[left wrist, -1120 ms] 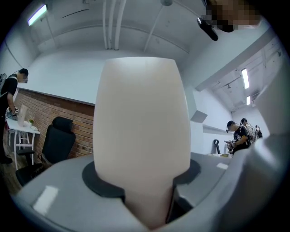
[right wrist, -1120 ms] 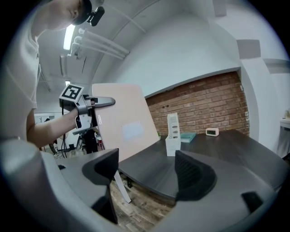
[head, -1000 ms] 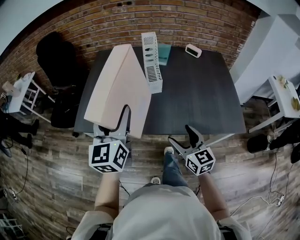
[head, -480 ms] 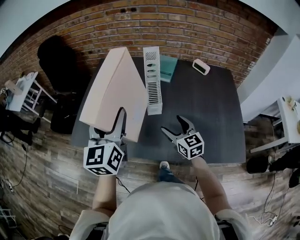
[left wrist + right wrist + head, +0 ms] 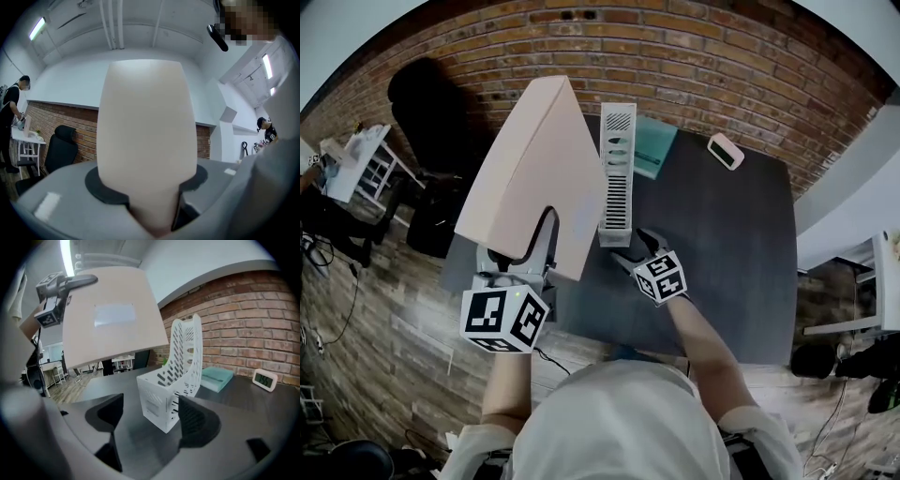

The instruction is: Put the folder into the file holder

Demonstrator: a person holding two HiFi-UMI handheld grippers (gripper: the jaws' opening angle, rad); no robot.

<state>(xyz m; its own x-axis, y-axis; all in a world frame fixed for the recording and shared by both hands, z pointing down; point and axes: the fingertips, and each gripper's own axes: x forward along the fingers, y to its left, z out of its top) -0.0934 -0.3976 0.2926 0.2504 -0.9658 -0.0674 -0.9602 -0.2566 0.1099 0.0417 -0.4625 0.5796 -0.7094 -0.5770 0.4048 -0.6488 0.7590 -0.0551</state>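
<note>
A large pale pink folder (image 5: 530, 173) is held up above the left part of the dark desk (image 5: 722, 244), with my left gripper (image 5: 534, 246) shut on its near edge. In the left gripper view the folder (image 5: 147, 136) fills the gap between the jaws of the left gripper (image 5: 150, 187). The white slotted file holder (image 5: 617, 173) stands on the desk just right of the folder. My right gripper (image 5: 634, 246) is open and empty at the holder's near end. In the right gripper view the file holder (image 5: 176, 366) stands just beyond the open right gripper (image 5: 150, 420), with the folder (image 5: 112, 315) hanging above left.
A teal notebook (image 5: 654, 145) lies right of the holder, and a small white clock (image 5: 727, 150) stands at the desk's far right. A brick wall (image 5: 694, 56) runs behind the desk. A black office chair (image 5: 431, 108) stands at the left, beside a white side table (image 5: 356, 159).
My right gripper has come forward from the desk's front edge to the file holder's near end. The left gripper still holds the folder raised, shifted slightly forward.
</note>
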